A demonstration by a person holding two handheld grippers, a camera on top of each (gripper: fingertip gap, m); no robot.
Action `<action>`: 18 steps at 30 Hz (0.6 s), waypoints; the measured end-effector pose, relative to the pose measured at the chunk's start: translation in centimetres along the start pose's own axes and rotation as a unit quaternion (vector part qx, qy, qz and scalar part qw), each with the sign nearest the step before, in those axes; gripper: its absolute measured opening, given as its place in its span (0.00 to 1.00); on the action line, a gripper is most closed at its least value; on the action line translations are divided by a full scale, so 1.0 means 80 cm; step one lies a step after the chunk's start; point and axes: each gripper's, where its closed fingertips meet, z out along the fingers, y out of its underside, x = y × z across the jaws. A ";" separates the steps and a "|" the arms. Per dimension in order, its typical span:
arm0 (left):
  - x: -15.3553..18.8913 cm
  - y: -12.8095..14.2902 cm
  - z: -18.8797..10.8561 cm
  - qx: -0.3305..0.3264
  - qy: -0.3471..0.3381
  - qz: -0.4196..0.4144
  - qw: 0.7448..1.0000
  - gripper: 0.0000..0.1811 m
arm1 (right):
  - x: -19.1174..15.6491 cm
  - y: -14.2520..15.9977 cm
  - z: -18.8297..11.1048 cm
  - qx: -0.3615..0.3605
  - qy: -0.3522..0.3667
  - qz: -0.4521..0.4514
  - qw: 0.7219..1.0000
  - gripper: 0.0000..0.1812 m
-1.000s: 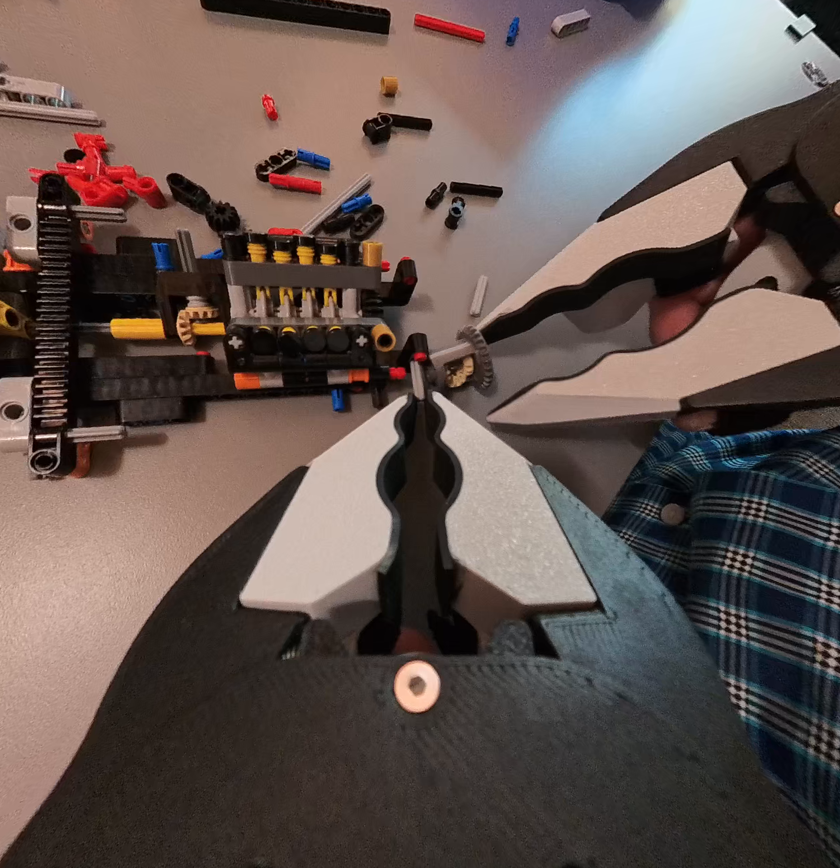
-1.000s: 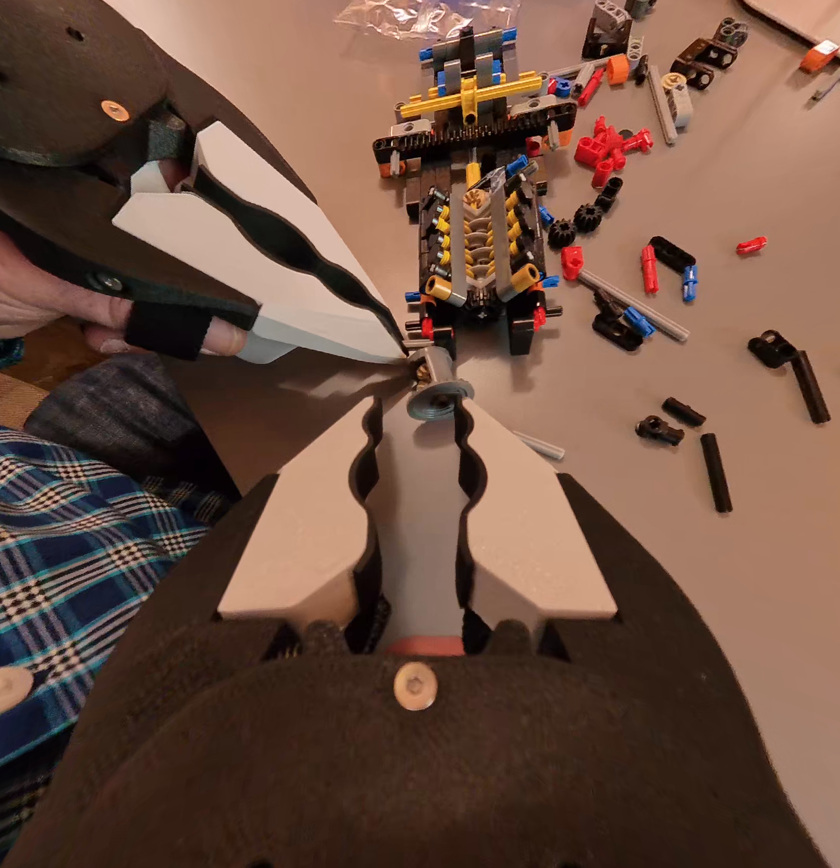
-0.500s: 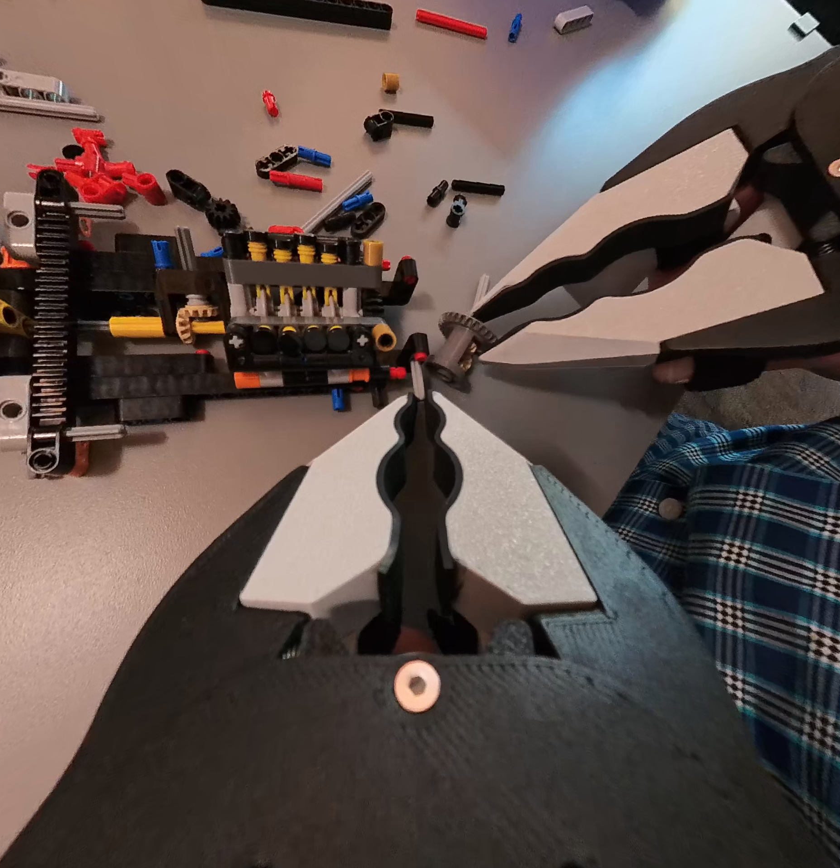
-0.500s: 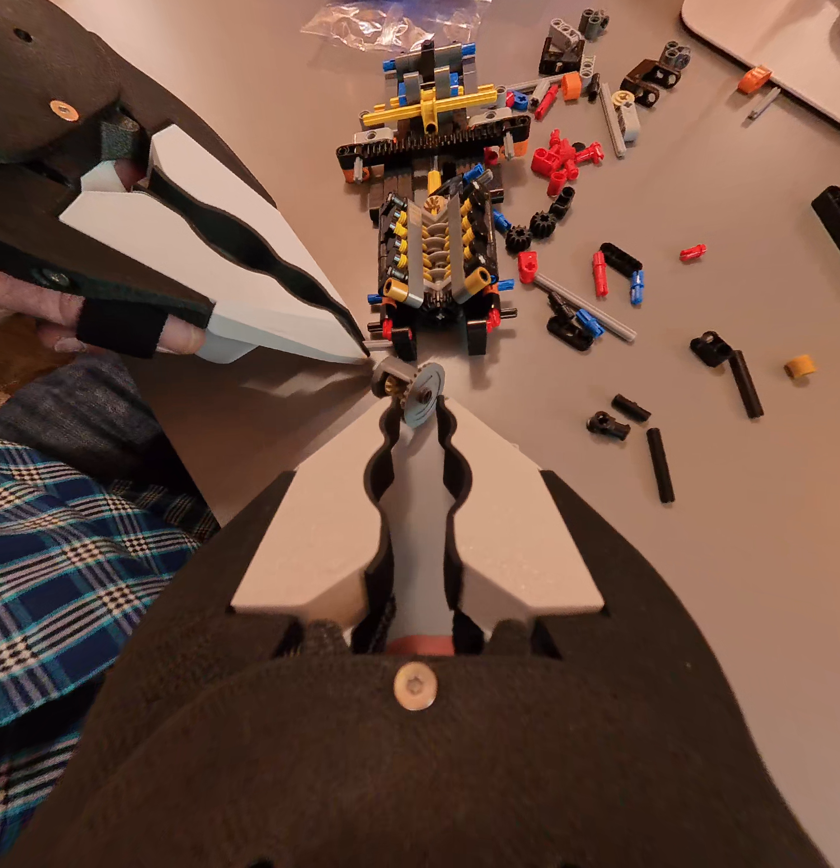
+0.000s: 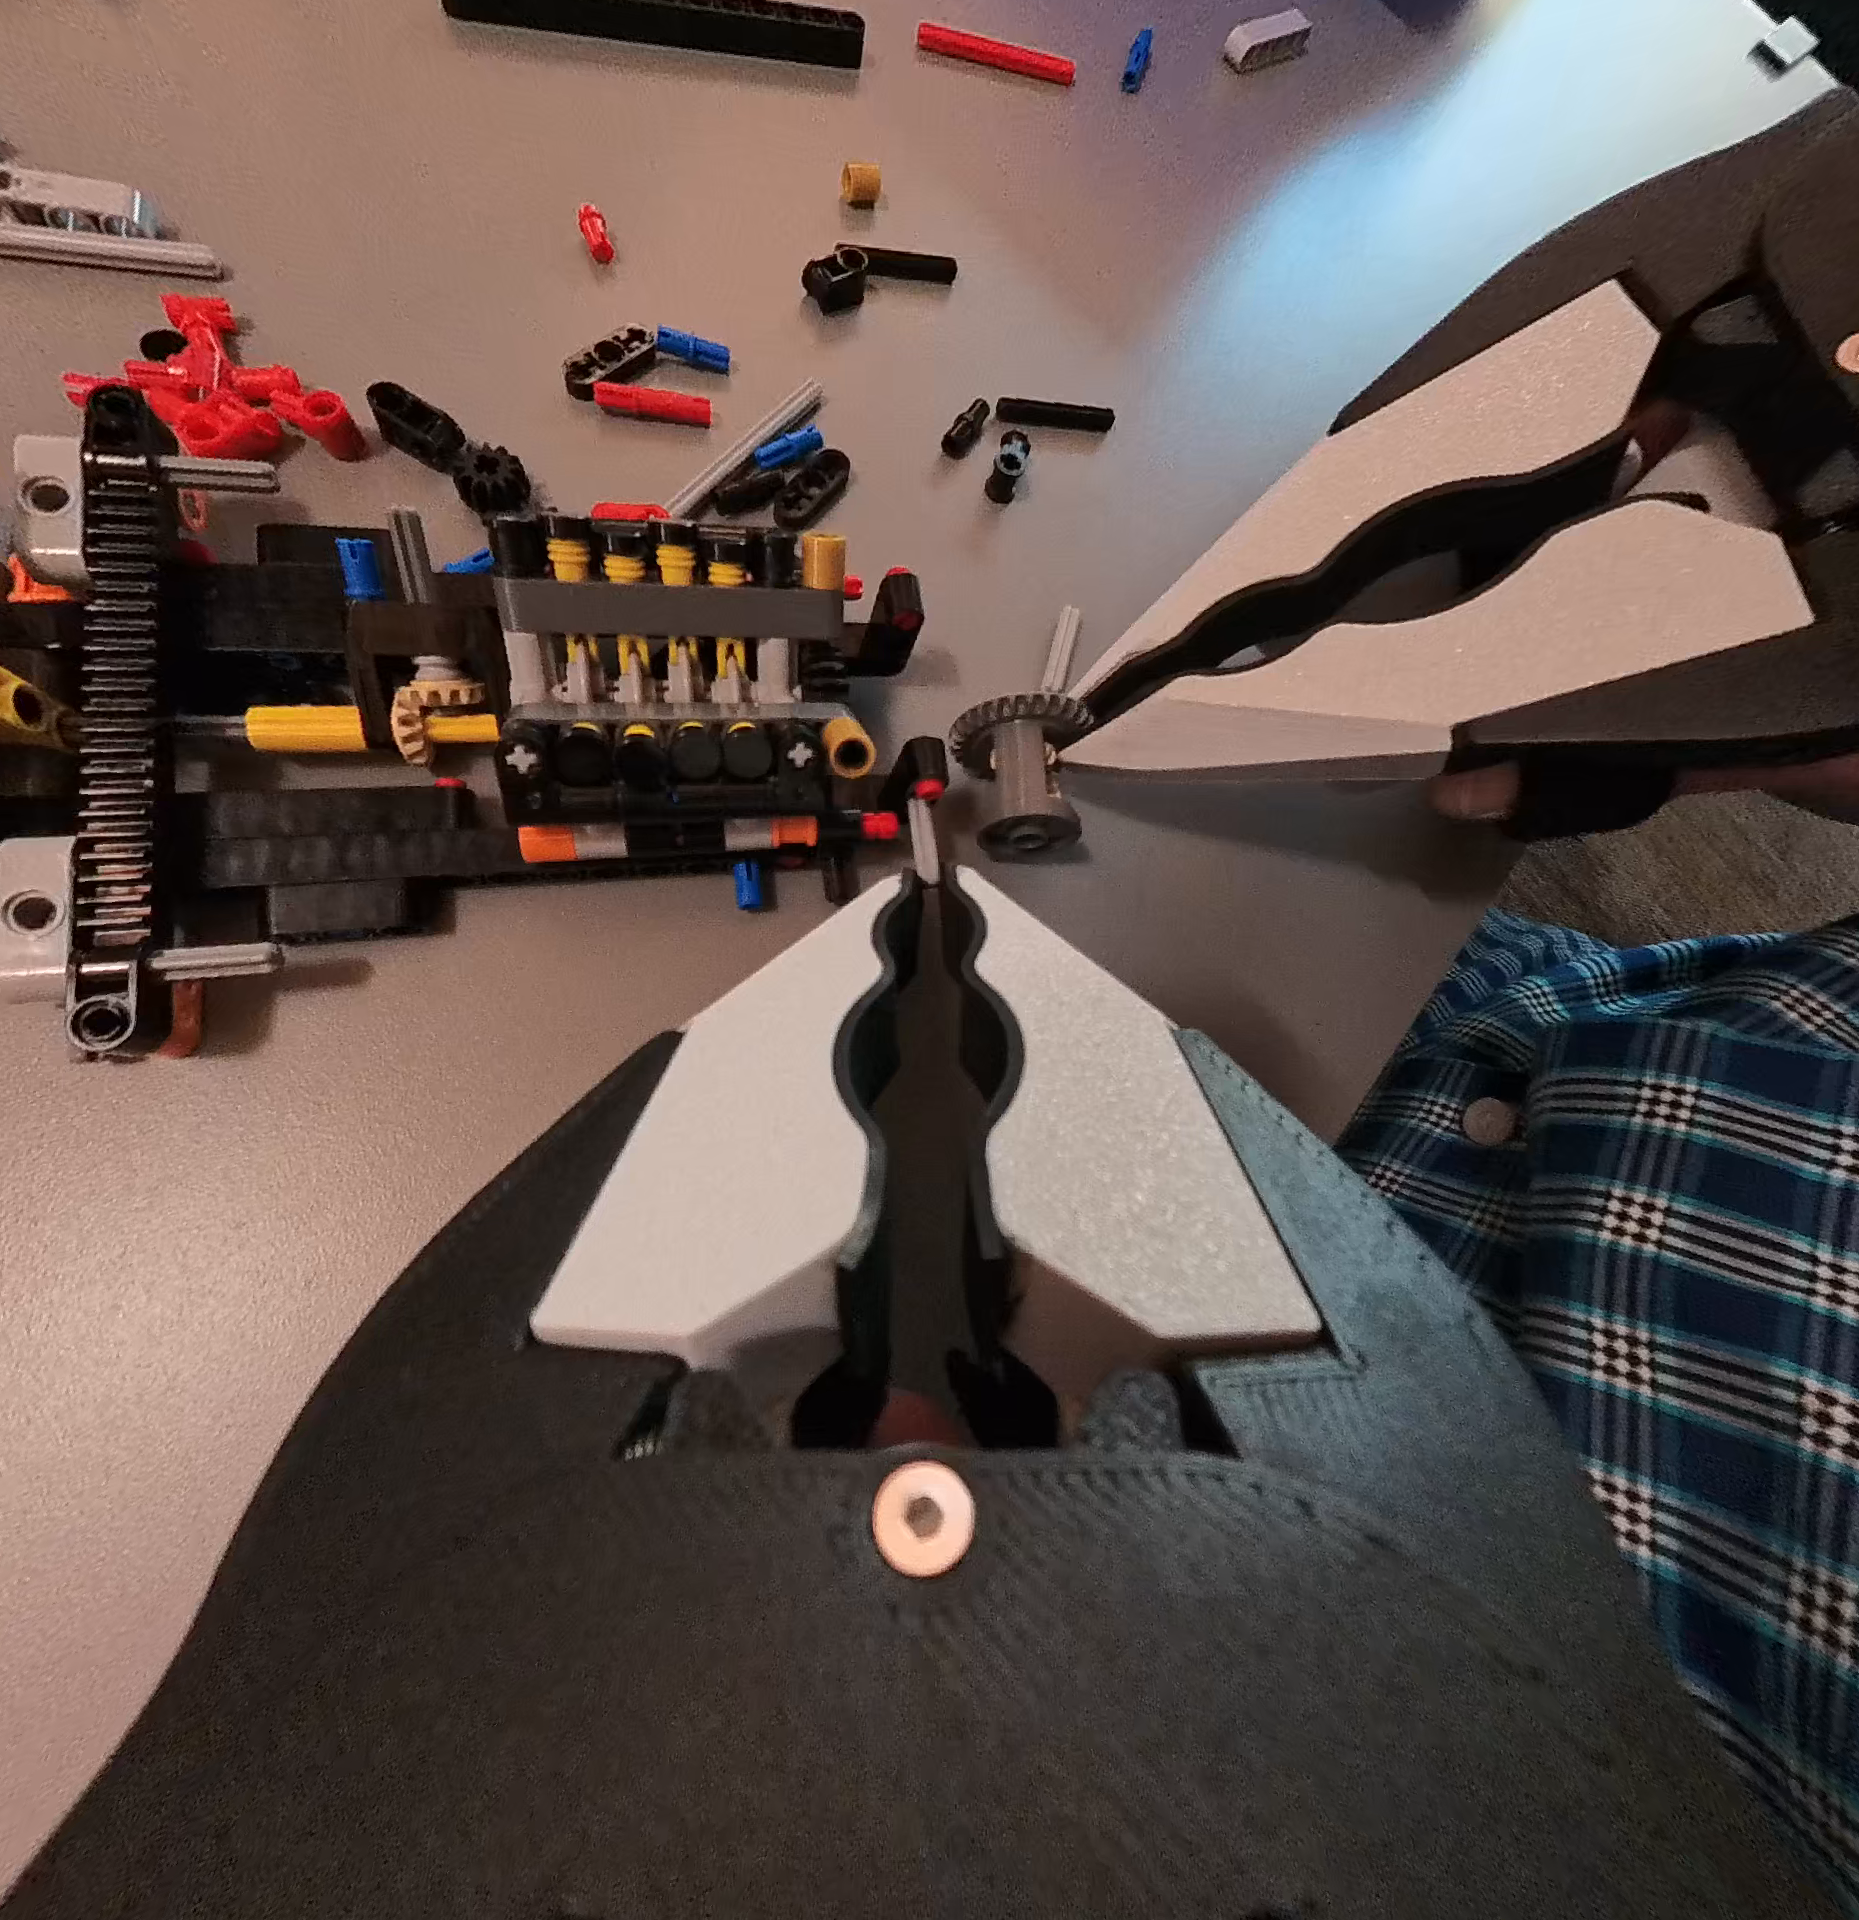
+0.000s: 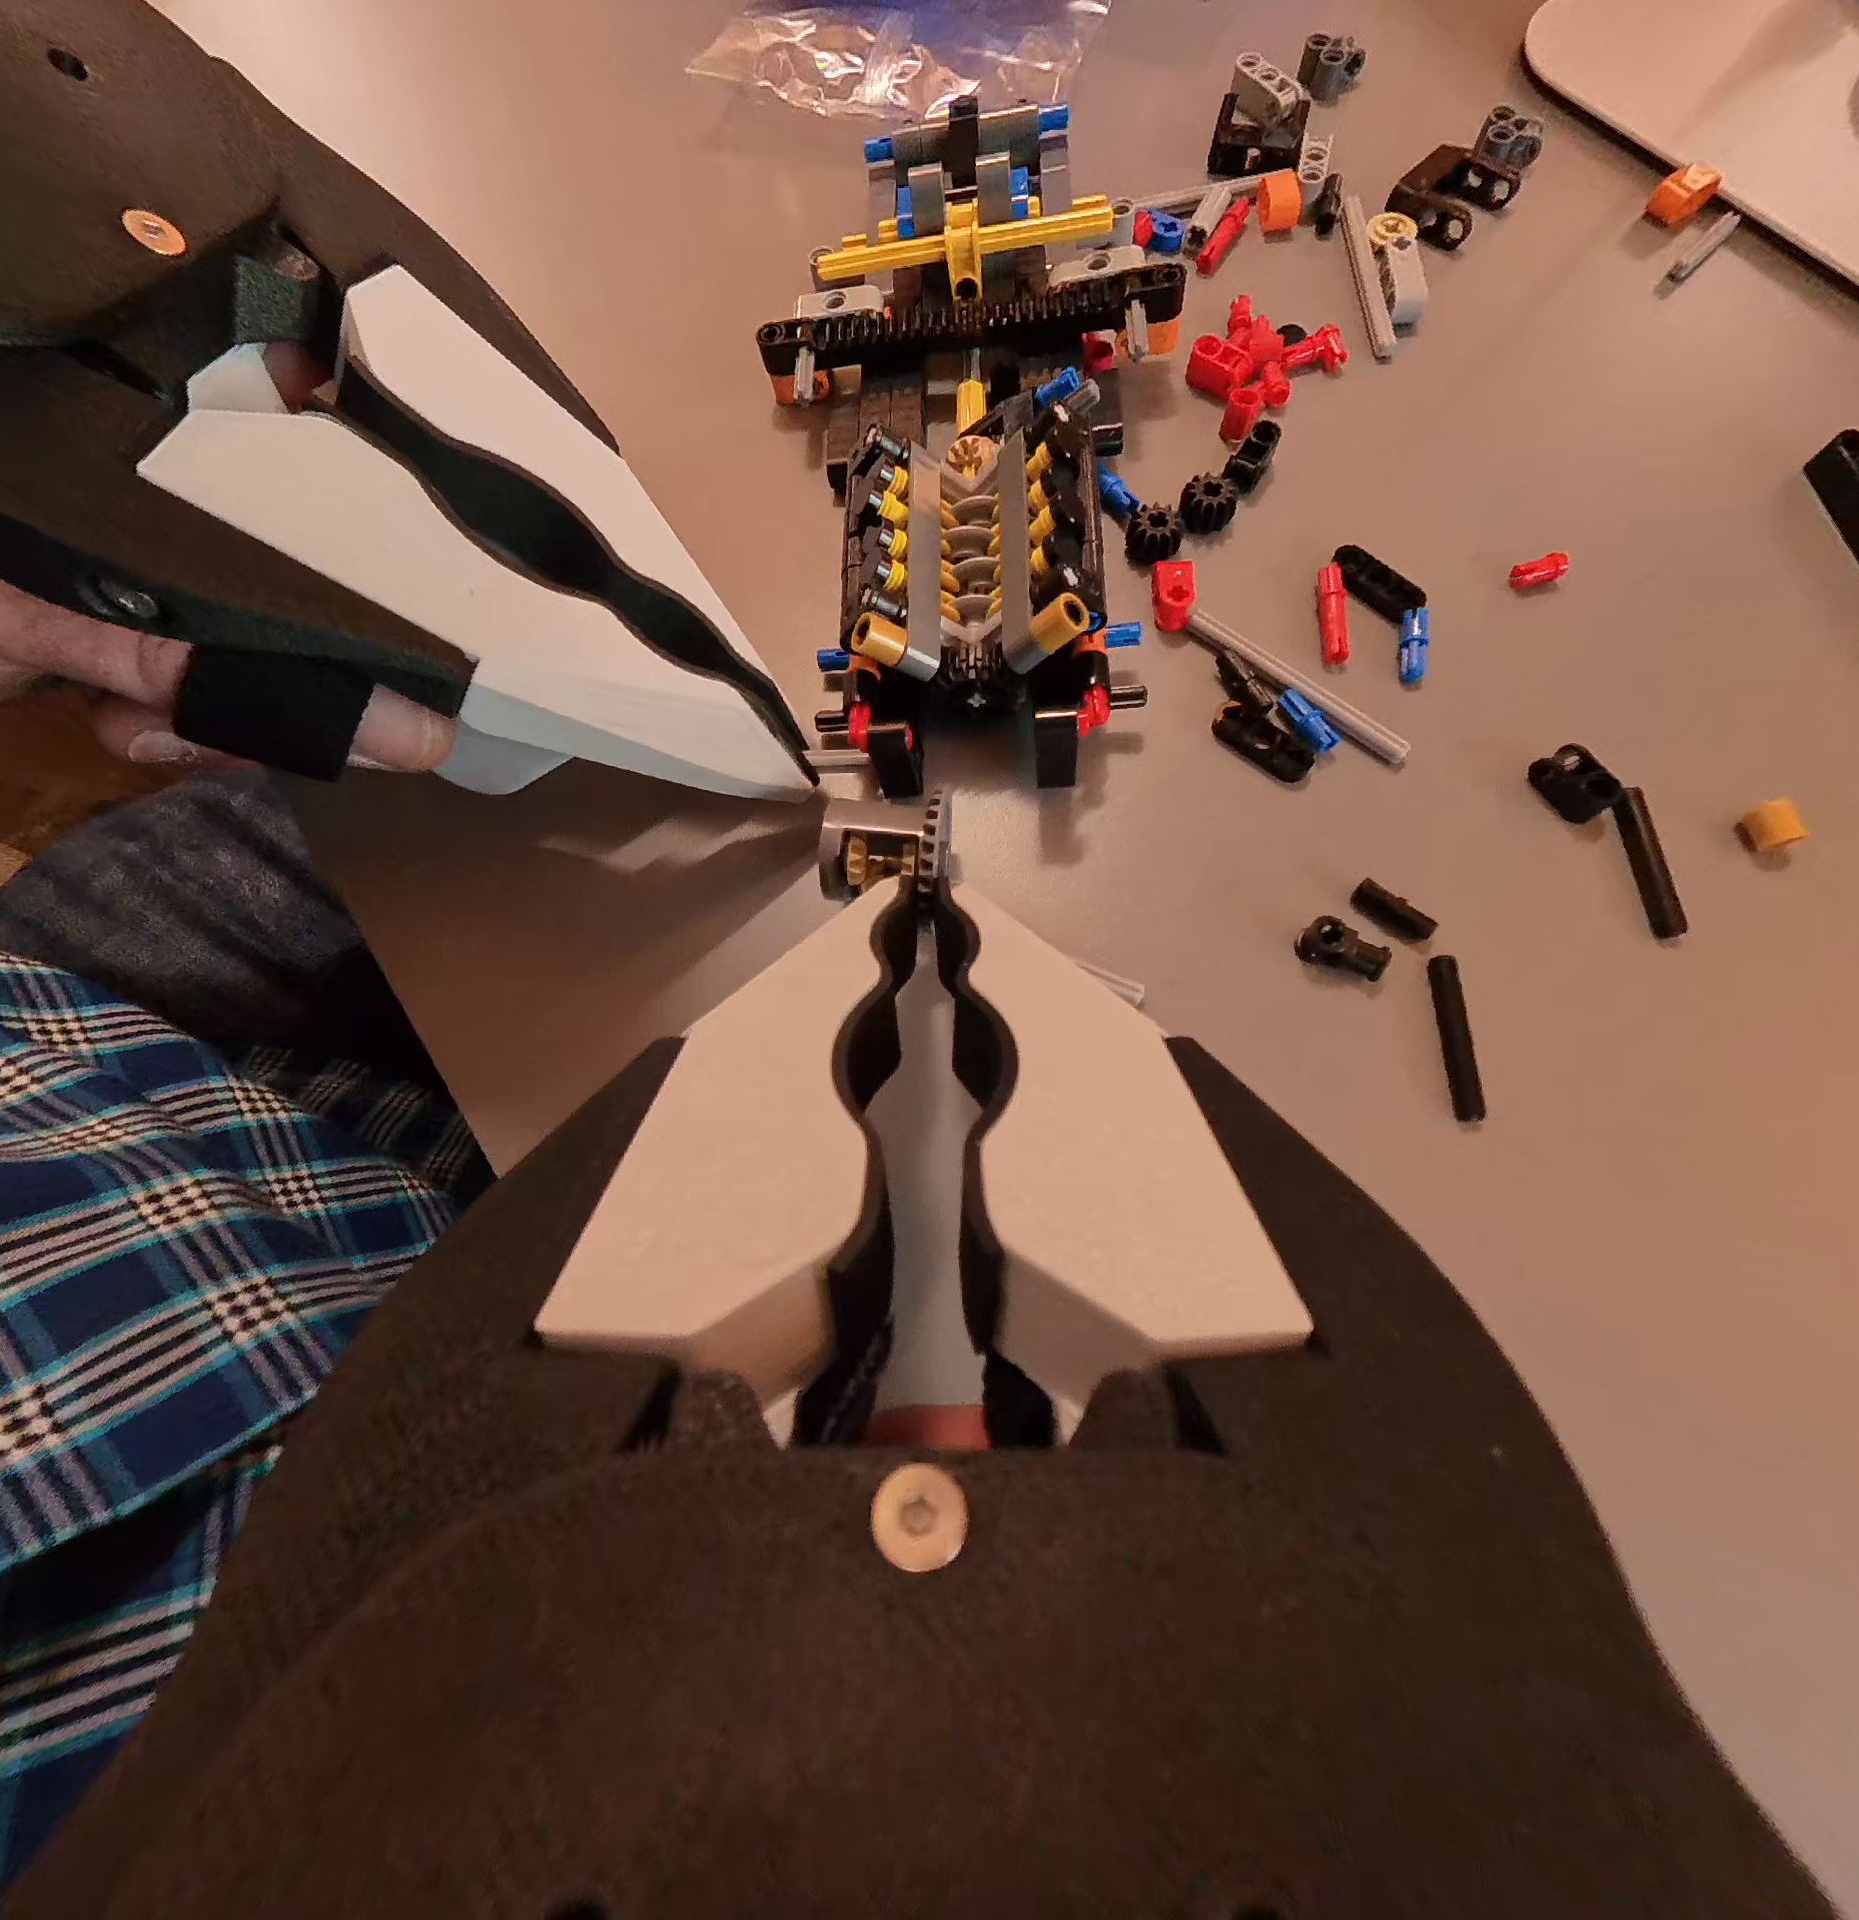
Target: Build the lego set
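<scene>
The part-built Lego chassis with its yellow-and-black engine block lies on the table, and it also shows in the right wrist view. My left gripper is shut on a thin grey axle that points at the chassis's near end. My right gripper is shut on the toothed rim of a grey gear barrel. The barrel hangs just right of the axle tip. In the right wrist view the left gripper holds the axle just above the barrel.
Loose red, blue and black pins and links lie scattered beyond the chassis. A long black beam lies at the far edge. A clear plastic bag and a white board lie behind. A plaid sleeve is at the near right. The grippers are tip to tip, or close to it.
My right gripper has turned the gear barrel so that its gear is edge-on to the right wrist camera, and has closed tighter on the rim. My left gripper and its axle have stayed put.
</scene>
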 end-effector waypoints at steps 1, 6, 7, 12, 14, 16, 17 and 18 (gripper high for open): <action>0.000 0.000 0.000 0.000 0.000 0.000 1.000 0.01 | 0.001 0.000 0.000 -0.001 0.000 0.000 1.000 0.00; 0.000 -0.001 0.000 0.001 -0.001 0.001 1.000 0.01 | 0.008 -0.007 0.000 -0.002 0.001 -0.003 1.000 0.00; 0.000 -0.001 0.000 0.001 -0.001 0.001 1.000 0.01 | 0.011 -0.008 0.000 -0.004 0.002 -0.006 1.000 0.00; -0.001 -0.001 0.000 0.001 -0.005 0.004 1.000 0.01 | 0.019 -0.012 0.002 -0.010 -0.002 -0.018 1.000 0.00; -0.001 -0.001 0.000 0.001 -0.006 0.003 1.000 0.01 | 0.020 -0.013 0.003 -0.012 -0.006 -0.023 1.000 0.00; -0.002 0.000 0.000 0.001 -0.008 0.003 1.000 0.01 | 0.020 -0.015 0.005 -0.014 -0.010 -0.025 1.000 0.00; -0.002 0.000 0.000 0.000 -0.009 0.004 1.000 0.01 | 0.020 -0.015 0.005 -0.015 -0.011 -0.026 0.999 0.00; -0.002 0.000 0.000 0.000 -0.009 0.004 1.000 0.01 | 0.019 -0.015 0.006 -0.017 -0.013 -0.028 0.999 0.00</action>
